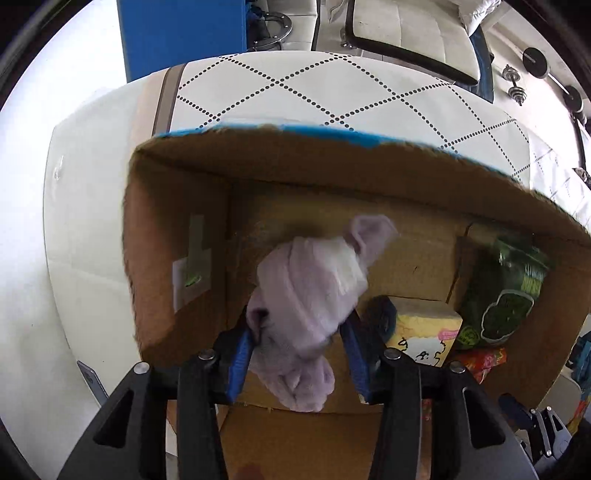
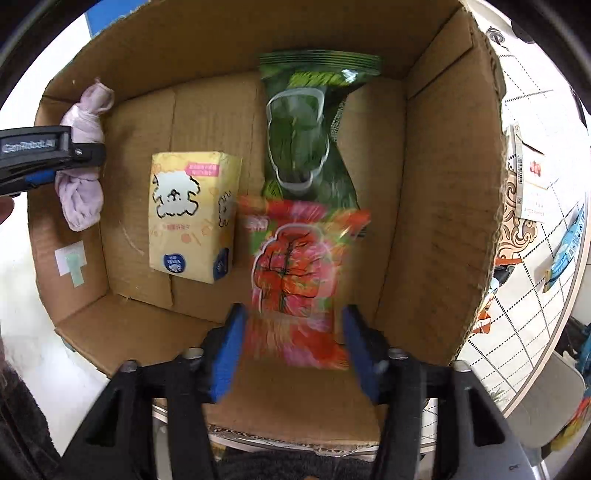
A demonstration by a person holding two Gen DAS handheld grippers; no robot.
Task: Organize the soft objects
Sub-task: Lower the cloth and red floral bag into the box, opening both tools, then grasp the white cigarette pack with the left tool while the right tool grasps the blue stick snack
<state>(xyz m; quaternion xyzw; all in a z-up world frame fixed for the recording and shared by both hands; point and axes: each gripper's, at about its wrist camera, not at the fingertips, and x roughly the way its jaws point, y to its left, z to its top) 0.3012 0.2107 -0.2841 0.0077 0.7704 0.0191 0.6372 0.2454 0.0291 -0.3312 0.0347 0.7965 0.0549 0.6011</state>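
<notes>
An open cardboard box (image 2: 436,206) holds a yellow tissue pack (image 2: 192,218), a green snack bag (image 2: 306,133) and a red snack bag (image 2: 295,273). My left gripper (image 1: 299,354) is shut on a lilac rolled cloth (image 1: 310,291) and holds it over the box's left end; cloth (image 2: 83,170) and gripper also show in the right wrist view. My right gripper (image 2: 291,347) is open above the box, its fingers either side of the blurred red bag, apart from it.
The box sits on a white round table (image 1: 85,206) with a quilted dotted mat (image 1: 332,92). A blue panel (image 1: 181,33) and a white chair (image 1: 410,29) stand beyond. Papers and packets (image 2: 532,184) lie right of the box.
</notes>
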